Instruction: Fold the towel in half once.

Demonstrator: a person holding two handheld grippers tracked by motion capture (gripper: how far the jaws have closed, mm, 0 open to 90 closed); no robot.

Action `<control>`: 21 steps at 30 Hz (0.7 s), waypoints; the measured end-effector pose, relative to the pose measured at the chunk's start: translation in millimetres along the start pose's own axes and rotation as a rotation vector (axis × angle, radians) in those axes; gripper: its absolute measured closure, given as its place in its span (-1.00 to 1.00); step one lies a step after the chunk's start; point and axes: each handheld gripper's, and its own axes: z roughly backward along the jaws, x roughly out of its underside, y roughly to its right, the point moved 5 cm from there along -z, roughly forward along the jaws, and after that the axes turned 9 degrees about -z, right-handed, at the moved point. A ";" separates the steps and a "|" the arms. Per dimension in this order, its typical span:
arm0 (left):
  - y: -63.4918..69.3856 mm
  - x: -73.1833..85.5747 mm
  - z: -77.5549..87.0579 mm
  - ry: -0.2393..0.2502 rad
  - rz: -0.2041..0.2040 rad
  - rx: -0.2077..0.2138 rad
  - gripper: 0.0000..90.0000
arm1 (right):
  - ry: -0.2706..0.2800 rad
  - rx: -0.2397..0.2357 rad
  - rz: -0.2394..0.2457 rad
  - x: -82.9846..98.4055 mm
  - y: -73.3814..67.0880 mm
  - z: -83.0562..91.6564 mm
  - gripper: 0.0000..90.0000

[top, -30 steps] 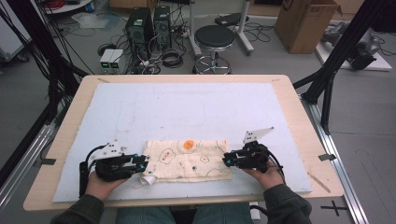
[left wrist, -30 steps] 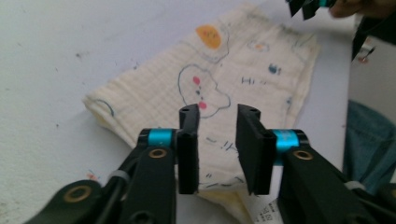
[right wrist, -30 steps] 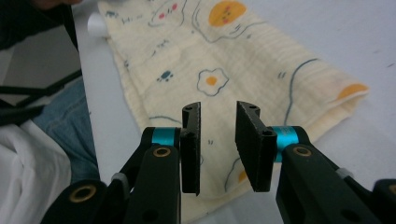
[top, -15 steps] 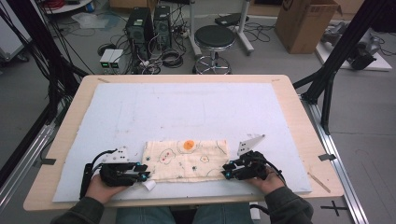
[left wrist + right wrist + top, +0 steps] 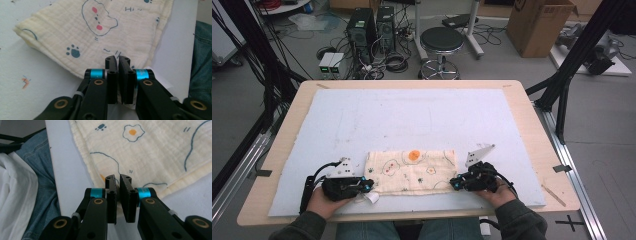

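A folded cream cloth [image 5: 412,172] printed with an egg and small drawings lies flat near the table's front edge. My left gripper [image 5: 369,187] is at its near left corner. In the left gripper view the left gripper [image 5: 118,60] has just closed and pinches the cloth [image 5: 95,37] edge, with a white label [image 5: 152,71] beside the jaws. My right gripper [image 5: 453,183] is at the near right corner. In the right gripper view the right gripper [image 5: 118,178] has also just closed, with the edge of the cloth [image 5: 155,150] pressed between its pads.
A pale blue mat [image 5: 412,115] covers the wooden table [image 5: 532,115]. The person's jeans [image 5: 47,177] sit just past the near edge. A stool [image 5: 441,40], computer cases [image 5: 362,27] and a cardboard box [image 5: 537,22] stand on the floor beyond the table.
Both grippers have shifted slightly toward the front edge and closed their jaws on the cloth's near corners. The cloth still lies flat.
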 end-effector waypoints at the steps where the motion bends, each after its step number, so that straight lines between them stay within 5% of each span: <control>1: -0.2 -0.3 0.5 0.003 -0.001 -0.001 0.94 | 0.006 -0.002 0.005 -0.6 -0.1 0.2 0.87; 21: -0.5 -7.9 15.0 0.087 0.003 -0.007 0.97 | 0.109 -0.024 0.022 -5.7 -14.9 21.9 0.89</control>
